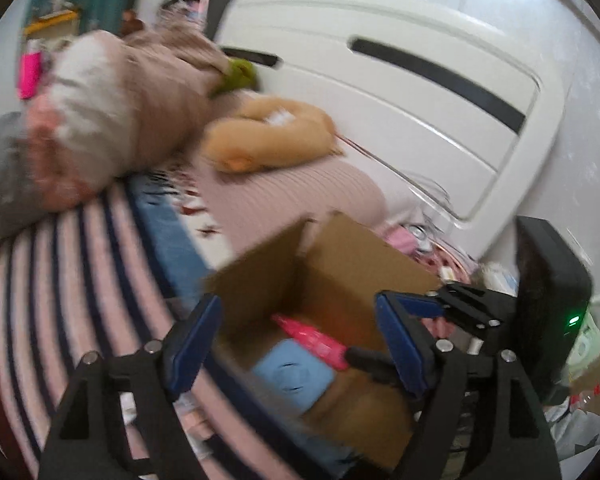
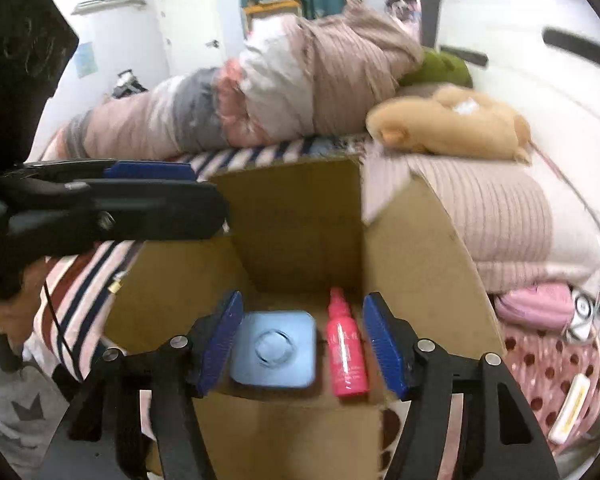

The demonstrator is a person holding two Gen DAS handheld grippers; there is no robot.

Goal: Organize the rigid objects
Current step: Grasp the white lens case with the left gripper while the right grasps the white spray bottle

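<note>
An open cardboard box (image 2: 412, 256) stands on the bed. Inside it lie a light blue square container (image 2: 274, 348) and a pink spray bottle (image 2: 346, 356). My right gripper (image 2: 302, 344) is open and empty, hovering over the box with both items between its blue pads. My left gripper (image 1: 296, 348) is open and empty above the same box (image 1: 352, 264), where the blue container (image 1: 294, 372) and pink bottle (image 1: 314, 340) show. The left gripper also appears at the left in the right wrist view (image 2: 152, 188).
The bed has a striped sheet (image 1: 60, 264), a rolled quilt (image 2: 284, 92), a tan plush toy (image 2: 452, 128) and a pink pillow (image 2: 496, 216). A white headboard (image 1: 420, 92) is behind. A pink dotted basket (image 2: 548, 364) with small items sits right of the box.
</note>
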